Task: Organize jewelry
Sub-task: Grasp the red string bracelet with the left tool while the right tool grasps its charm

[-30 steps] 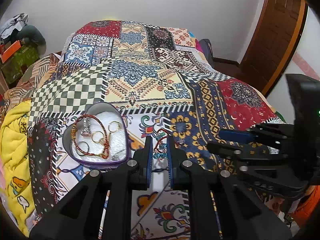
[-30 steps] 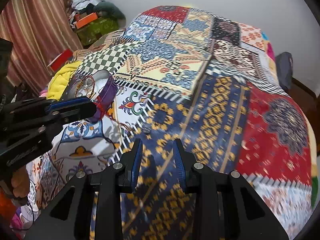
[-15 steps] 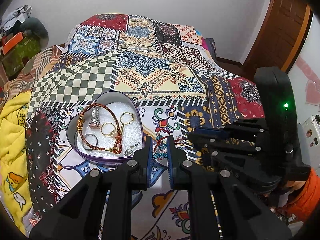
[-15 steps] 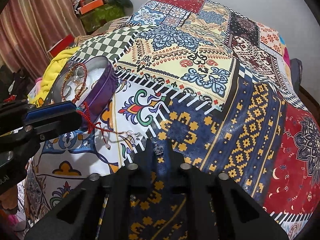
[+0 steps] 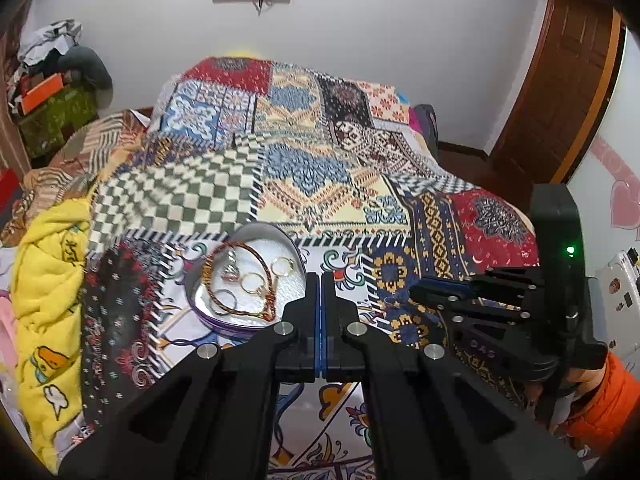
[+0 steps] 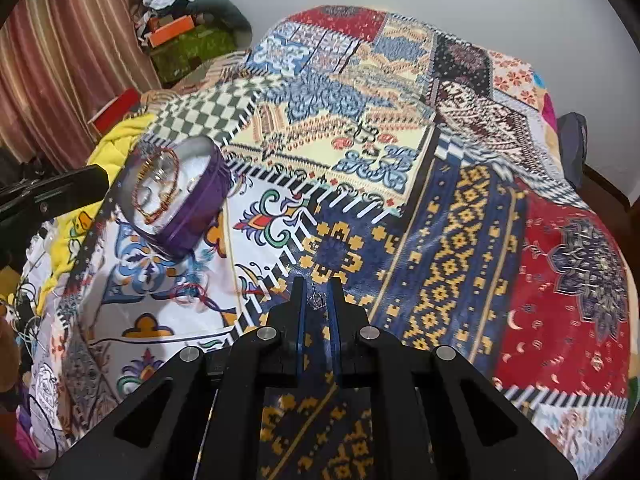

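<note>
A purple heart-shaped tin sits on the patchwork bedspread with a braided red-gold bracelet and gold rings inside. My left gripper hovers just right of the tin, shut, with nothing seen between its blue pads. My right gripper is shut on a small silver crown ring just above the blue-and-yellow patch. The tin is to its left, and thread bracelets lie loose on the white patch in front of it. The right gripper also shows at the right of the left wrist view.
A yellow blanket is bunched along the bed's left edge. Boxes and clothes pile up in the far left corner beside a striped curtain. A wooden door stands far right. An orange sleeve shows behind the right gripper.
The right gripper went from open to shut on the silver crown ring. The left gripper closed fully and drew back; the red thread bracelet that hung from it now lies on the bedspread.
</note>
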`<state>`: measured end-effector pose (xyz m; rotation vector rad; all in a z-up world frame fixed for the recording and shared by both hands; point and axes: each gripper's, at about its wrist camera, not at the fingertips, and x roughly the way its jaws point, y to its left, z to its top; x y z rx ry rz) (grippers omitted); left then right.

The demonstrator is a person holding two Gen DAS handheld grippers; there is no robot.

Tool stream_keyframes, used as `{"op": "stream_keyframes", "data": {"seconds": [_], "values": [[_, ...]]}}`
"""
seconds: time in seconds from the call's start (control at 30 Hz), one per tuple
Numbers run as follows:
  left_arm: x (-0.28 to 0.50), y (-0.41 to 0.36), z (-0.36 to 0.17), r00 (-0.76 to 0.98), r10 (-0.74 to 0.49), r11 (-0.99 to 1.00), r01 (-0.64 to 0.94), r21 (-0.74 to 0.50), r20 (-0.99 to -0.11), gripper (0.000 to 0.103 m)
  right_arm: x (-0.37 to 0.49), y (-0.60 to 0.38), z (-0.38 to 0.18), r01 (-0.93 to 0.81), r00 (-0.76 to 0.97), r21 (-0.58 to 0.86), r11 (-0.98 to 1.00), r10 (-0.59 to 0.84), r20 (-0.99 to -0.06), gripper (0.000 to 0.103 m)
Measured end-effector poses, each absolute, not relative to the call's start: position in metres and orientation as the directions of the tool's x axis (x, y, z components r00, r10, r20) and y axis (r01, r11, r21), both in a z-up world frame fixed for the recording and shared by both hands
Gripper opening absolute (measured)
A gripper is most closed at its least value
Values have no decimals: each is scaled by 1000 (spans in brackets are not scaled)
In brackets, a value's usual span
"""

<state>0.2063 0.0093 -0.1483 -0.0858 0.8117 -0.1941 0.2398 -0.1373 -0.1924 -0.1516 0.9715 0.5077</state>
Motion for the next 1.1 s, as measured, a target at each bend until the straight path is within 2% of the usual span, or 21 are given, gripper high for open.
{"op": "stream_keyframes", "data": {"seconds": [0.23, 0.33, 0.4, 0.47, 0.73, 0.83, 1.1], "values": [[192, 7, -144, 648, -210, 978, 154, -144, -732, 0, 223, -142, -173, -483, 498, 77, 872, 346, -795, 9], [191, 2, -156, 605, -208, 977, 163, -136, -769, 9, 214, -146, -172, -491, 496, 67, 869, 341, -799, 9], [190, -2, -168, 571, -222, 974, 171, -149, -791, 20, 210, -150, -174, -484, 503, 43, 874, 318, -804, 9], [188, -6, -181, 545, -218, 974, 175, -145, -809, 25, 206, -156, -179, -481, 501, 26, 876, 300, -812, 9], [197, -19, -212, 474, -223, 972, 175, -157, -852, 27, 190, -177, -192, -459, 500, 0, 889, 259, -826, 9], [204, -24, -212, 475, -235, 969, 187, -163, -848, 34, 190, -184, -194, -443, 496, 24, 896, 267, -826, 9], [226, -47, -217, 490, -211, 963, 254, -93, -846, 34, 195, -189, -196, -433, 488, 75, 898, 304, -818, 9]]}}
